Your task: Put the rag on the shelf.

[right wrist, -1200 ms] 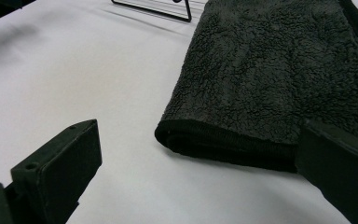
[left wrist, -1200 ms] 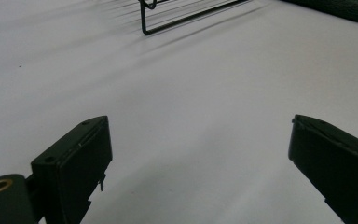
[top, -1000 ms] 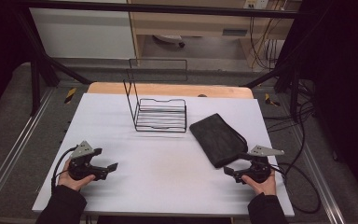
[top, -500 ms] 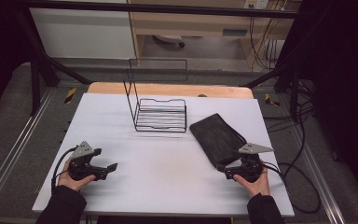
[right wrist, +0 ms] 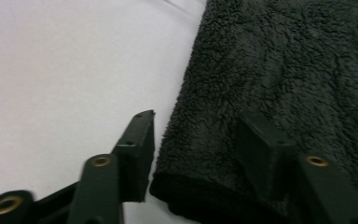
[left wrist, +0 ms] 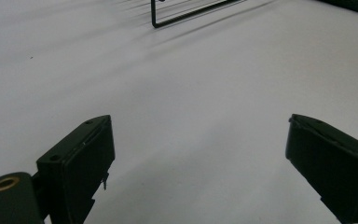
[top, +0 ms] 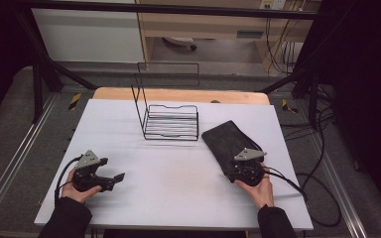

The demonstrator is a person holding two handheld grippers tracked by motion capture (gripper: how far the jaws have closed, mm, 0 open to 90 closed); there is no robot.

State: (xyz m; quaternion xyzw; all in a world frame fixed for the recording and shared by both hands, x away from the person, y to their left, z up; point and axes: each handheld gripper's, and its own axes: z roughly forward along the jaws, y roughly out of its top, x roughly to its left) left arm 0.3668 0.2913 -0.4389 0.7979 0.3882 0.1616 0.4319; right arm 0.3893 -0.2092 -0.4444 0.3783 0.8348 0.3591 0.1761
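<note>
A dark fleecy cloth [top: 225, 141] lies flat on the right part of the white table [top: 178, 198]. My right gripper [top: 234, 167] sits at its near corner, and its jaws have just been closing. In the right gripper view the cloth [right wrist: 284, 60] has its hemmed corner between the jaws of the right gripper [right wrist: 196, 119]. One jaw rests on the table beside the edge and the other lies on top of the pile, with a gap still showing. My left gripper [top: 113, 168] rests at the near left, open over bare table [left wrist: 200, 123].
A black wire rack [top: 171, 121] with a tall back frame stands at the middle back of the table, and its base corner [left wrist: 186, 14] shows far ahead in the left gripper view. Cables trail off the table's right side [top: 307, 188].
My right hand slid left and forward onto the cloth's near corner, and its jaws came closer together around it. The left hand stayed put.
</note>
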